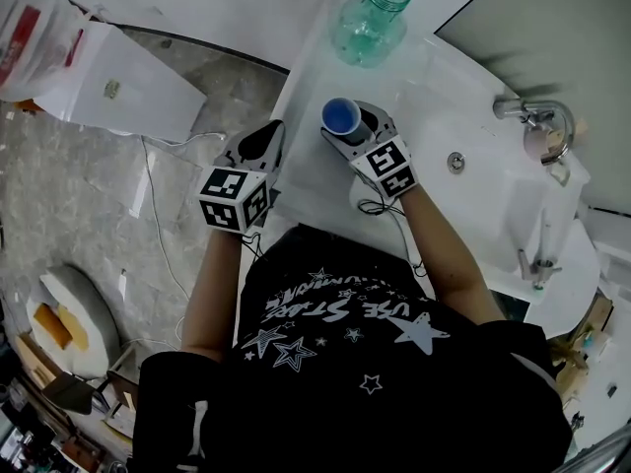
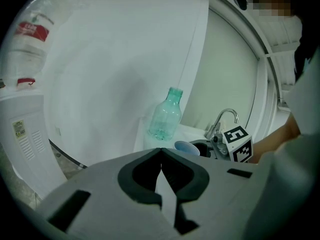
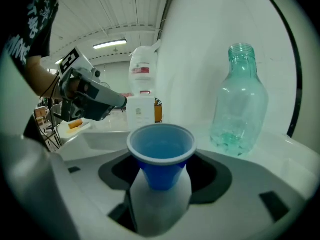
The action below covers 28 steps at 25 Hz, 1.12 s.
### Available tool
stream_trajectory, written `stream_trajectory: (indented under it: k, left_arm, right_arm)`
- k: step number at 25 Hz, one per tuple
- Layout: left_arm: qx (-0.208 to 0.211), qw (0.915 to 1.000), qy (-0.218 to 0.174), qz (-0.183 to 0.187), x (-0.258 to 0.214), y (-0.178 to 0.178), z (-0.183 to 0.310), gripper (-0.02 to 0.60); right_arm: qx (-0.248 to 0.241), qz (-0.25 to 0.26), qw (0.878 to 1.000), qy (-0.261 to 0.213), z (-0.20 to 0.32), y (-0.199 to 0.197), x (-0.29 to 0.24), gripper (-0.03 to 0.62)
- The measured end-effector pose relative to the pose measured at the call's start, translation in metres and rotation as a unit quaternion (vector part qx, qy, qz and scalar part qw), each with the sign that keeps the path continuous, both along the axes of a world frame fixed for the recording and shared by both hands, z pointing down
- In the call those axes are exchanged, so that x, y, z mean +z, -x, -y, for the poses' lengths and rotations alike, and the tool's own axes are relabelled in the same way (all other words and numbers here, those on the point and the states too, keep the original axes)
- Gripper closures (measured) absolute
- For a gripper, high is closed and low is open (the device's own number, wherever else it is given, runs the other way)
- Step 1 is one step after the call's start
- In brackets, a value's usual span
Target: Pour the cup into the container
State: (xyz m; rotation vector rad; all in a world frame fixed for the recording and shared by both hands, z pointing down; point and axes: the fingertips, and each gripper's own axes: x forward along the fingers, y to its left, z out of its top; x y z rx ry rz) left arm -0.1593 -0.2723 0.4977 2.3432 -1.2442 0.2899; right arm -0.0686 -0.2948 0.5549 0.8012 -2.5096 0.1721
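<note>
Fingers [image 2: 137, 179] of your left gripper [image 2: 160, 153] are pressing together empty, well apart from the bottle [image 2: 166, 115]; your right gripper [image 3: 162, 178] is clamping the blue cup [image 3: 161, 156] upright just before the bottle. Tipping quickly is risking spills past its narrow mouth.

Head cam: high, looks steeply down on bench [image 1: 308, 87]; bottle [image 1: 373, 23] at 12. L tongs [image 2: 160, 151] cam: along own jaws twd bottle; R tongs [image 2: 200, 148] near, at 4. R tongs cam: cup [image 3: 161, 154] v. close, bottle at 2, L tongs at 9. All 3 share bottle.
</note>
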Motion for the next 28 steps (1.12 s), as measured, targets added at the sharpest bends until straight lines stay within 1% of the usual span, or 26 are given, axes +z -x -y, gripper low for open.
stream_trajectory:
  k: [7, 8, 10, 13, 19, 20, 23, 28]
  left_arm:
    - [0.016, 0.9998, 0.006, -0.004, 0.008, -0.004, 0.005, 0.571]
    - [0.016, 0.9999, 0.006, -0.004, 0.008, -0.004, 0.006, 0.571]
    - [0.013, 0.9999, 0.004, -0.005, 0.008, -0.006, 0.007, 0.571]
    - [0.009, 1.0000, 0.001, -0.003, 0.006, -0.008, 0.007, 0.572]
    - [-0.007, 1.0000, 0.000, 0.004, 0.001, -0.009, -0.005, 0.571]
    - [-0.011, 0.9999, -0.001, 0.004, 0.000, -0.011, -0.009, 0.571]
    - [-0.020, 0.9998, -0.004, 0.005, -0.006, -0.017, -0.023, 0.571]
    - [-0.038, 0.9992, -0.013, 0.003, -0.017, -0.033, -0.048, 0.571]
  right_arm:
    - [0.005, -0.005, 1.000, -0.007, 0.002, 0.001, 0.002, 0.285]
    - [0.005, -0.006, 1.000, -0.005, 0.002, 0.001, 0.003, 0.279]
    - [0.004, -0.005, 1.000, -0.002, 0.000, -0.002, 0.004, 0.246]
    - [0.008, -0.004, 1.000, 0.001, 0.000, -0.008, 0.005, 0.223]
    - [0.011, -0.005, 1.000, -0.004, -0.009, -0.024, -0.001, 0.217]
    - [0.013, -0.003, 1.000, -0.004, -0.011, -0.028, -0.003, 0.220]
    - [0.023, 0.012, 1.000, -0.010, -0.023, -0.040, -0.016, 0.292]
    - [0.029, 0.026, 0.999, -0.034, -0.044, -0.064, -0.041, 0.389]
